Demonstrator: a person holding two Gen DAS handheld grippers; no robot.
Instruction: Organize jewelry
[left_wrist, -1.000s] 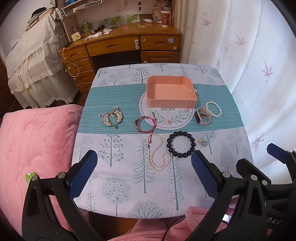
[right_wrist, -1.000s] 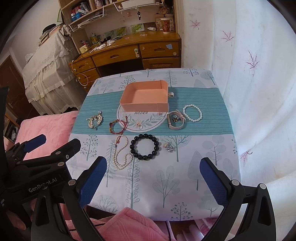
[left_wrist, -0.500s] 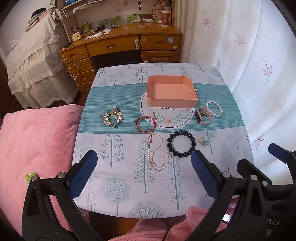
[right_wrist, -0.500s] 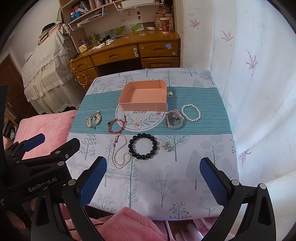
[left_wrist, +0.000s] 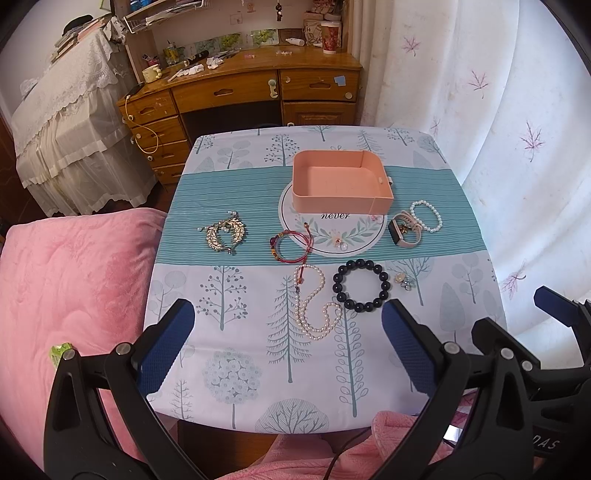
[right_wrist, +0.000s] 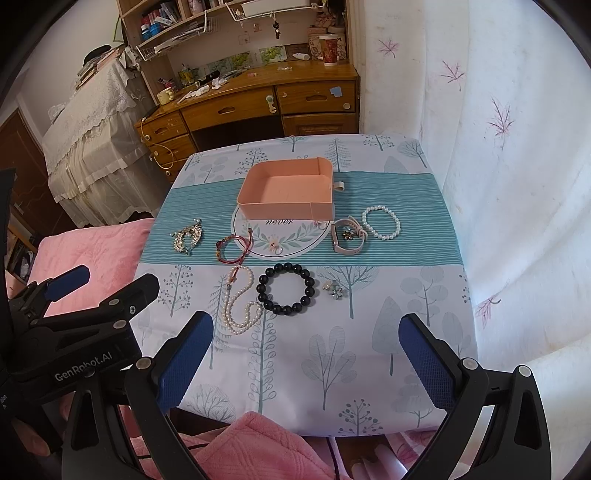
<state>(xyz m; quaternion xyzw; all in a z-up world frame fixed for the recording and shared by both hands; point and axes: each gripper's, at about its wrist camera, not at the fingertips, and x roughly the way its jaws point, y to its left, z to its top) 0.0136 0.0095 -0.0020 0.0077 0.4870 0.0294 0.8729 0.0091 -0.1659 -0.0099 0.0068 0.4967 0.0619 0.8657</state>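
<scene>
An empty pink box (left_wrist: 341, 182) (right_wrist: 288, 192) stands on a round mat (left_wrist: 332, 236) mid-table. In front of it lie a gold leaf brooch (left_wrist: 223, 236), a red cord bracelet (left_wrist: 291, 245), a pearl necklace (left_wrist: 314, 310), a black bead bracelet (left_wrist: 361, 285) (right_wrist: 286, 288), a small flower brooch (left_wrist: 404, 280), a watch (left_wrist: 404, 232) and a pearl bracelet (left_wrist: 426, 216). My left gripper (left_wrist: 284, 350) is open and empty above the table's near edge. My right gripper (right_wrist: 306, 362) is open and empty, to the right of the left one.
The table wears a tree-print cloth (left_wrist: 229, 373). A pink quilt (left_wrist: 66, 280) lies to the left and below the near edge. A wooden desk (left_wrist: 240, 92) stands behind the table, a white curtain (left_wrist: 498, 110) to the right.
Both grippers have drifted slightly; the jewelry and box have not moved.
</scene>
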